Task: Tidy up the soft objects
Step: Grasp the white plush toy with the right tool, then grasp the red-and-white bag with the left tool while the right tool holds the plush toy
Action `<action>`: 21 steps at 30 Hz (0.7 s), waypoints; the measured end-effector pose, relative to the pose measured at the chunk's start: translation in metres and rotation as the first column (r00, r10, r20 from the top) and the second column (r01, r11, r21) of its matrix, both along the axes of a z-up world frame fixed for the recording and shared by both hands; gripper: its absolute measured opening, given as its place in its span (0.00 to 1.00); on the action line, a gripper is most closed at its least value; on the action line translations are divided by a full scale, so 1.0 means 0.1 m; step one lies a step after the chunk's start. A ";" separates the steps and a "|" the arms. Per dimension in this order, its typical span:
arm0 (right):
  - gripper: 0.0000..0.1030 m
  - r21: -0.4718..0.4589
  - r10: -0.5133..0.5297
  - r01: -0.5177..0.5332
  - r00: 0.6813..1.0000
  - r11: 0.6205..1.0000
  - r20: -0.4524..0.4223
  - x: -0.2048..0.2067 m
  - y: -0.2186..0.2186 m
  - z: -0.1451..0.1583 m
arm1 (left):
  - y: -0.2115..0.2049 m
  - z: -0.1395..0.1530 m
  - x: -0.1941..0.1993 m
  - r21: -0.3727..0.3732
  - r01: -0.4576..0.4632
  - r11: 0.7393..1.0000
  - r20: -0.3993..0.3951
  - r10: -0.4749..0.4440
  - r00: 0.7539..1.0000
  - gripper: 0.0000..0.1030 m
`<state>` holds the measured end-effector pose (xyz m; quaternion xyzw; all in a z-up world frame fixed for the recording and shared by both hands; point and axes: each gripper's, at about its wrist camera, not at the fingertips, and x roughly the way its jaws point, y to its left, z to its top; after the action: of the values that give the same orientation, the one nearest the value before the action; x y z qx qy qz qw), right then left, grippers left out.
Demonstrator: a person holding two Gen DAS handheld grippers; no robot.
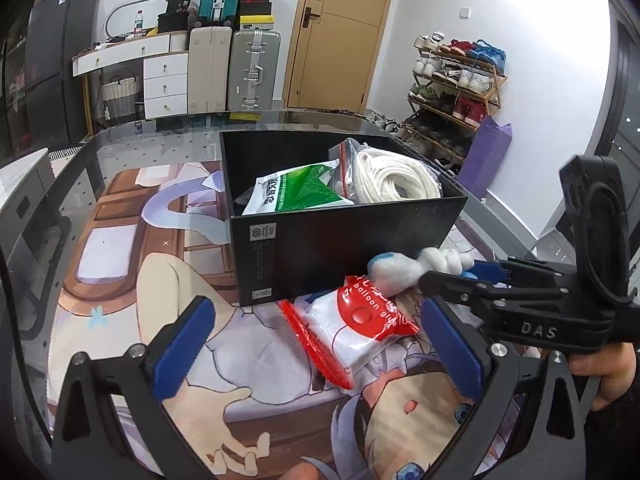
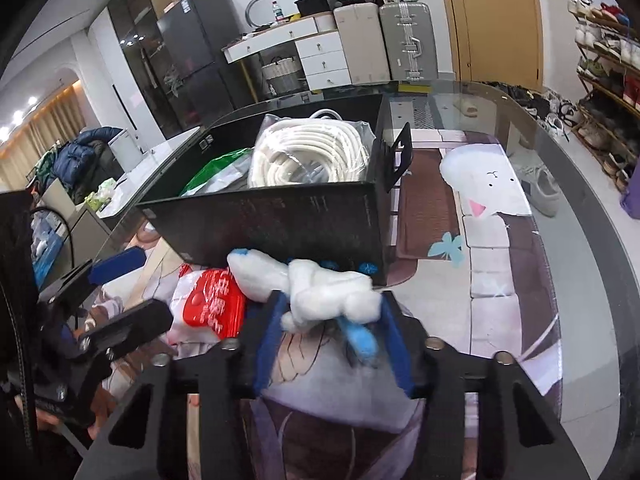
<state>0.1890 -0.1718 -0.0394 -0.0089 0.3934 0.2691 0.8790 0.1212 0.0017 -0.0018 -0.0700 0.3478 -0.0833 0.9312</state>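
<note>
White rope (image 1: 394,176) and a green packet (image 1: 298,192) filled the box (image 1: 320,248); right gripper (image 2: 332,312) clamped the plush toy (image 2: 320,288), left gripper (image 1: 316,344) gaped over the red packet (image 1: 360,332).

The tall black rectangular cardboard box (image 1: 344,240) blocks the way straight ahead, its near wall rising just behind the red-and-white plastic packet (image 1: 356,332) and the white fluffy plush toy (image 2: 320,288). Left of the box, the printed mat on the glass worktop (image 1: 132,248) lies bare. Inside the box, a bagged coil of white rope (image 2: 312,152) and a green-and-white pouch (image 1: 296,192) fill most of the floor.
</note>
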 end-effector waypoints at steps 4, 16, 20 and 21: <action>0.39 0.003 -0.006 0.006 0.999 1.000 0.045 -0.18 -0.09 0.05 | 0.01 -0.01 0.01 -0.004 -0.005 1.000 -0.004 0.005 1.000 1.00; 0.39 0.087 -0.044 0.036 0.995 0.996 0.095 -0.36 -0.46 0.27 | -0.07 -0.02 0.09 0.064 -0.024 0.998 -0.076 0.029 0.997 1.00; 0.39 0.095 -0.043 0.034 0.994 0.995 0.096 -0.35 -0.49 0.30 | -0.17 -0.04 0.14 0.078 -0.023 0.997 -0.126 0.032 0.991 1.00; 0.39 0.098 -0.046 0.036 0.995 0.995 0.094 -0.35 -0.50 0.30 | -0.21 -0.06 0.15 0.077 -0.021 0.997 -0.136 0.032 0.990 1.00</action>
<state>0.1544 -0.2219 -0.0094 0.0286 0.3374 0.2689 0.9017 0.1361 -0.0189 -0.0078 -0.0448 0.4128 -0.0526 0.9082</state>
